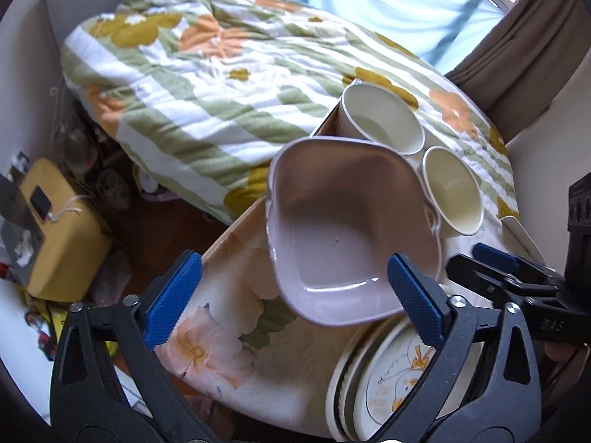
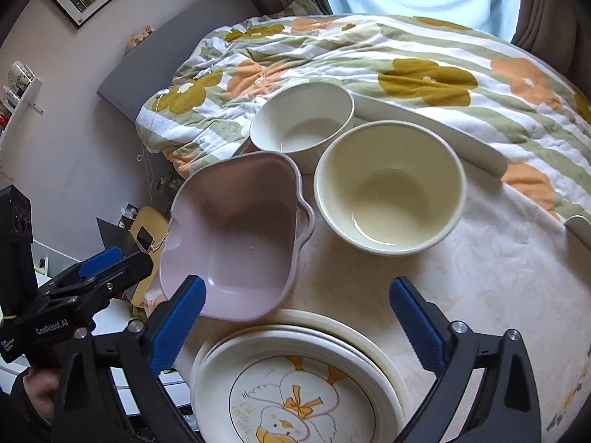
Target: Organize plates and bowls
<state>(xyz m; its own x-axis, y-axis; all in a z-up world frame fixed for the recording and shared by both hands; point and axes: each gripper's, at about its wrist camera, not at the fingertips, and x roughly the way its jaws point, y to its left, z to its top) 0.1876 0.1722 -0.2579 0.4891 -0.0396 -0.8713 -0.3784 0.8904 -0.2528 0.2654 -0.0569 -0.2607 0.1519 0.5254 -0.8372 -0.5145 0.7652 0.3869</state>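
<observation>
A pink square bowl (image 1: 347,229) (image 2: 236,236) sits tilted near the table's left edge, its near corner over the rim of a stack of cream plates (image 1: 384,384) (image 2: 295,387) with a duck picture on top. Two cream round bowls (image 1: 384,118) (image 1: 452,190) stand behind it, also seen in the right wrist view (image 2: 303,122) (image 2: 389,199). My left gripper (image 1: 295,295) (image 2: 110,269) is open, its right pad in front of the pink bowl's near corner. My right gripper (image 2: 297,326) (image 1: 495,262) is open above the plate stack, its left pad by the pink bowl's corner. Neither gripper holds anything.
The table (image 2: 498,277) has a pale floral cloth and stands against a bed with a flowered quilt (image 1: 221,85). A long white dish (image 2: 428,129) lies at the table's far edge. A yellow box (image 1: 59,232) and clutter sit on the floor to the left.
</observation>
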